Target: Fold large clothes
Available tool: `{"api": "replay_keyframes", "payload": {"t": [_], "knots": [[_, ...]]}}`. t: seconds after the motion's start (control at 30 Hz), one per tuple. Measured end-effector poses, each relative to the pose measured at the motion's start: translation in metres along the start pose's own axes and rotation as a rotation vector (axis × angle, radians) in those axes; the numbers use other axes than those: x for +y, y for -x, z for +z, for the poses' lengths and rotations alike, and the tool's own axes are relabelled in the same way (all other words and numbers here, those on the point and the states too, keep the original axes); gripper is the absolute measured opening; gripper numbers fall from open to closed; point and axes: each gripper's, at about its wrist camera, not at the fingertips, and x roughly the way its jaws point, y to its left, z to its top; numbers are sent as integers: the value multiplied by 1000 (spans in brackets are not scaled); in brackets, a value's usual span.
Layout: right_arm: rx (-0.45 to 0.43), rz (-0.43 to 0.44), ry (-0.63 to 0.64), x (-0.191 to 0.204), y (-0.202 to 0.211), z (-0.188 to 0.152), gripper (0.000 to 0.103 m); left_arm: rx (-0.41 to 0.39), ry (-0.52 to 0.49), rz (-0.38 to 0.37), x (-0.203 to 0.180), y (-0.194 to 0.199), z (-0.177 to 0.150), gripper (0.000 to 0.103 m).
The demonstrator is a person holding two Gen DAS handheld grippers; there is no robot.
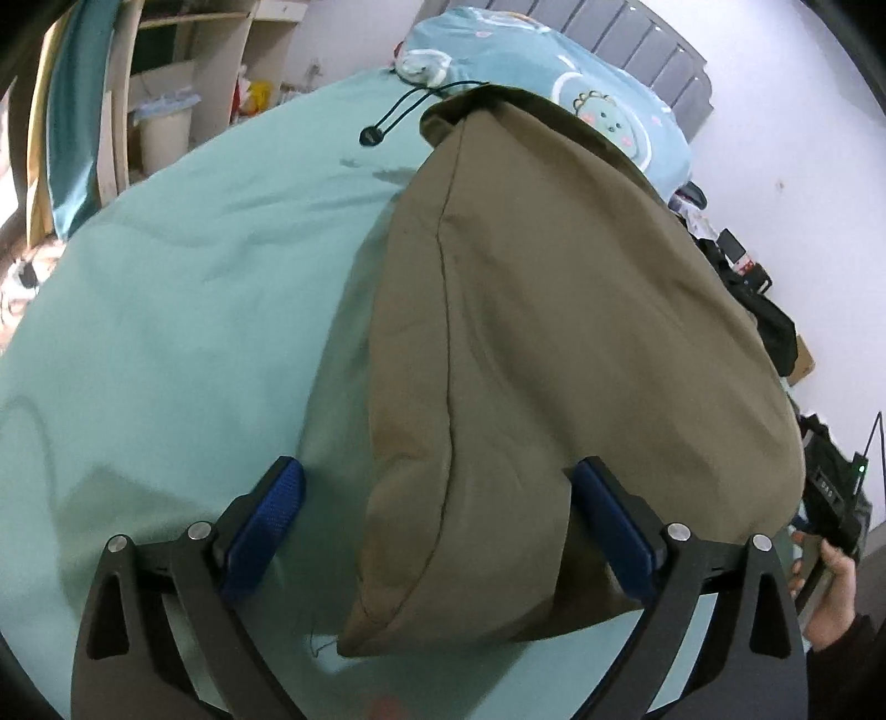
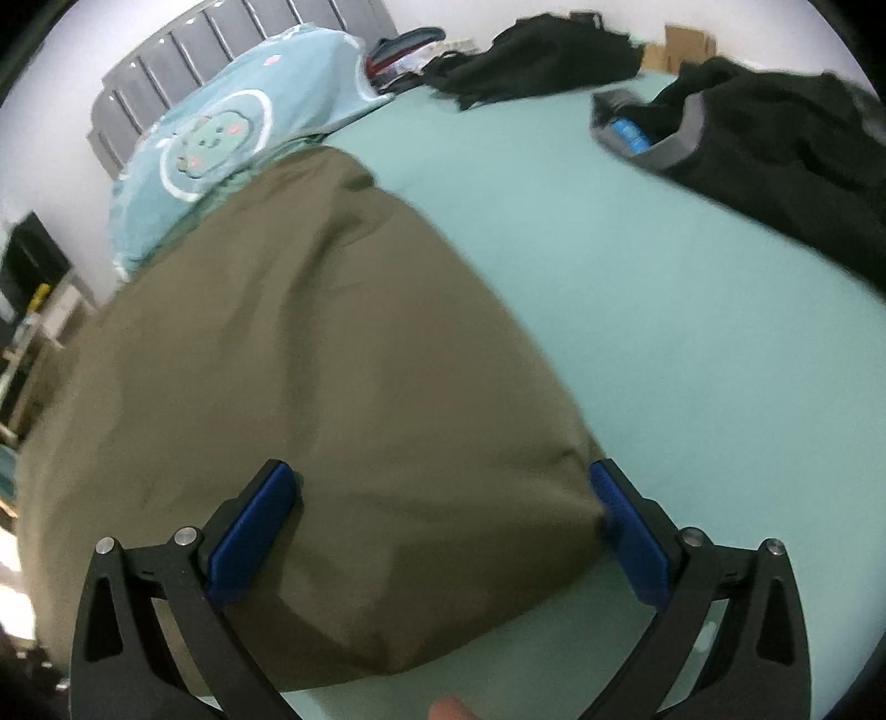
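Left gripper (image 1: 437,504) spread wide, olive garment (image 1: 554,360) bunched between jaws on green bedsheet (image 1: 166,332). Right gripper (image 2: 443,509) spread too, garment corner between jaws, possibly touching right pad; blurry.

The left wrist view looks forward and down along its hand-held gripper (image 1: 437,531), close over the near edge of the olive garment (image 1: 554,332) on the bed (image 1: 166,304), facing the pillow (image 1: 554,72) and headboard (image 1: 637,33). The right wrist view sits just as close over the same garment (image 2: 304,387) between its own fingers, angled further right. Both share garment, pillow (image 2: 221,138), headboard (image 2: 221,33) and sheet.
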Motion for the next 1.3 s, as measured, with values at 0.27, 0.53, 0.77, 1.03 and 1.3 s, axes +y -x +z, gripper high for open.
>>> {"api": "replay_keyframes", "payload": {"t": [0.27,0.53,0.77,1.03,1.3], "knots": [[-10,160,-68,21,-10,-4,103,53,-93,-30,-18,-8,0,93],[15,273,-147,42,-12,21,18,91,-172,-127,-38,8,-1,25],[-9,250,-82,21,74,16,15,159,-79,-275,-33,57,-40,22],[20,128,-5,-23,143,-19,14,284,-113,-305,-59,119,-148,26],[33,-58,180,-40,109,-57,26,243,-116,-166,-53,164,-138,45]]}}
